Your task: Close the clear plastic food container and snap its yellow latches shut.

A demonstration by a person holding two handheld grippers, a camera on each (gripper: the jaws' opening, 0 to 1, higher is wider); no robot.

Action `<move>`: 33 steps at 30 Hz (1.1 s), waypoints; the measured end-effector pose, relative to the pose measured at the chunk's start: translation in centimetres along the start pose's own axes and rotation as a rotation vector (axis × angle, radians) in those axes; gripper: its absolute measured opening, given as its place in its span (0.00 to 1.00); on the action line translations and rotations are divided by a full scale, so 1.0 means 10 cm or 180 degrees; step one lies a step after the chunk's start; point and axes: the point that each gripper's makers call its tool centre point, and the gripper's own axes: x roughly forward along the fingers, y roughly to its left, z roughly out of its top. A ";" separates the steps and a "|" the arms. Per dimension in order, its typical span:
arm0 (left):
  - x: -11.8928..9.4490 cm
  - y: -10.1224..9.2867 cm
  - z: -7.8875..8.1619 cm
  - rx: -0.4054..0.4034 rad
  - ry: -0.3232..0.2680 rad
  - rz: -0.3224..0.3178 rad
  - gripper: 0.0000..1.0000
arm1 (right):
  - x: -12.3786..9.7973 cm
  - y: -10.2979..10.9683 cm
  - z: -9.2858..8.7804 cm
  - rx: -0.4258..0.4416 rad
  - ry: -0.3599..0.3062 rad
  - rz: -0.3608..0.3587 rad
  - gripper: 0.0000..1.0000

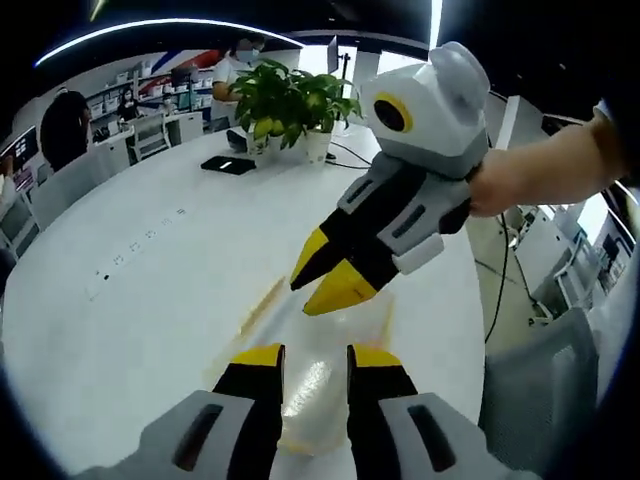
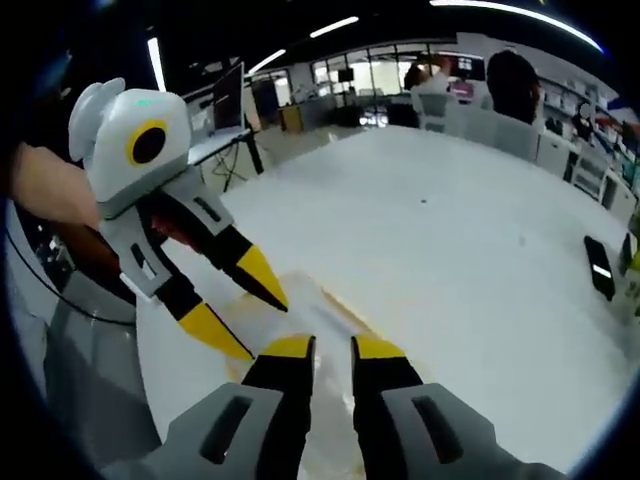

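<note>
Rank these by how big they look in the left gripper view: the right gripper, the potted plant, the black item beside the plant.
1. right gripper, though nearness to the camera inflates it.
2. potted plant, farther back on the white table.
3. black item, smallest.

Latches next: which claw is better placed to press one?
Right, probably: the right claw points down at the far edge of the container beside a latch; the left claw hovers over its middle.
</note>
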 end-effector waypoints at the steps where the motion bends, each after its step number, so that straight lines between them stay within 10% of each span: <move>1: 0.00 0.00 0.00 -0.0001 -0.0004 -0.0001 0.17 | 0.01 0.00 0.00 -0.0001 0.0003 0.0006 0.11; 33: 0.10 -0.14 -0.05 0.0099 -0.0041 -0.0232 0.19 | 0.19 0.12 0.02 -0.0122 0.0073 0.0108 0.13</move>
